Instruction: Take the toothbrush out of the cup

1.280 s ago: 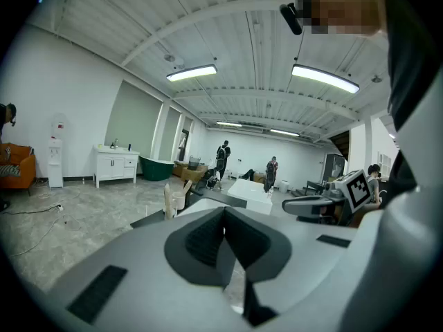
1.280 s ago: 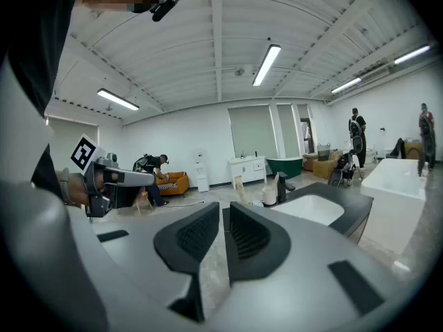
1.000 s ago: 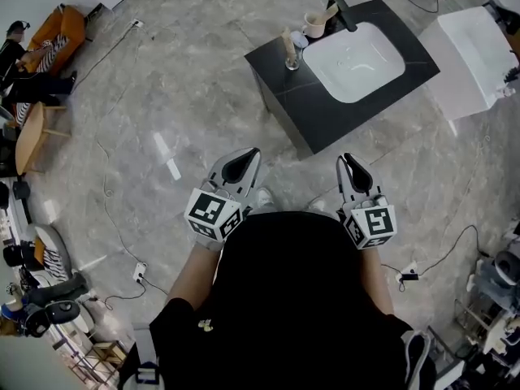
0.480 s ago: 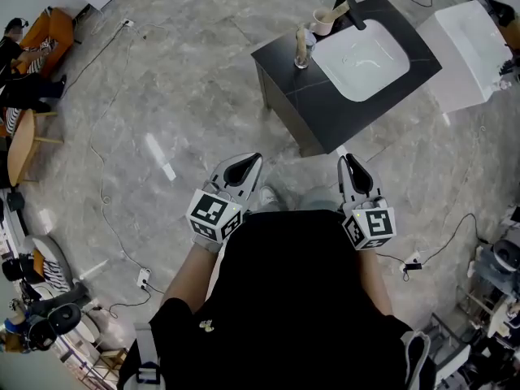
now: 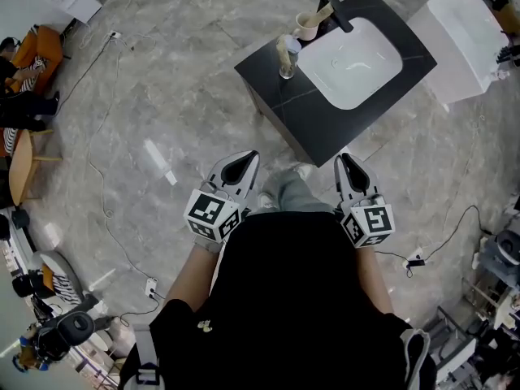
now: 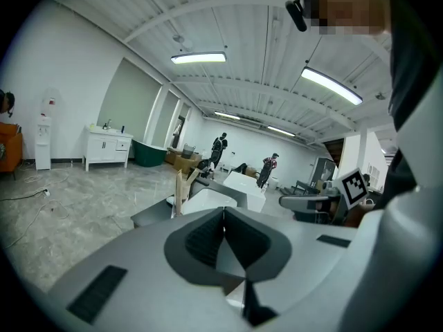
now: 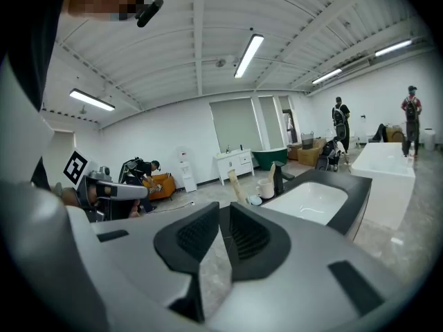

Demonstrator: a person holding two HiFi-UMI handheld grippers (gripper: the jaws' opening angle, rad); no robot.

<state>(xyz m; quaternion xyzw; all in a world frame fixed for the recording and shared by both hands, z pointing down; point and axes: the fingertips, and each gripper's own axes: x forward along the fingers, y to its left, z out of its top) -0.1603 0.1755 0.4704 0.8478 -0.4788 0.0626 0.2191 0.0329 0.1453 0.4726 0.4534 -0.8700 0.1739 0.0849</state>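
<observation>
A wooden toothbrush [image 5: 282, 49] stands in a clear glass cup [image 5: 288, 65] at the left corner of a black vanity [image 5: 325, 112], beside its white sink [image 5: 353, 59]. The same toothbrush [image 7: 235, 184] shows far ahead in the right gripper view, and the toothbrush [image 6: 180, 191] also shows in the left gripper view. Both grippers are held low in front of the person, well short of the vanity. My left gripper [image 5: 241, 166] is shut and holds nothing. My right gripper [image 5: 351, 167] shows a narrow slit between its pads [image 7: 201, 232], with nothing in it.
A beige mug [image 5: 307, 28] and a black faucet [image 5: 336, 10] stand behind the sink. A white tub [image 5: 467, 35] sits right of the vanity. Cables [image 5: 106, 210] and a power strip [image 5: 414, 261] lie on the grey stone floor. People and furniture are far left [image 5: 28, 63].
The person has stepped toward the vanity; it sits lower and nearer in the head view, and a trouser leg now shows between the grippers. Both grippers kept their jaws as they were.
</observation>
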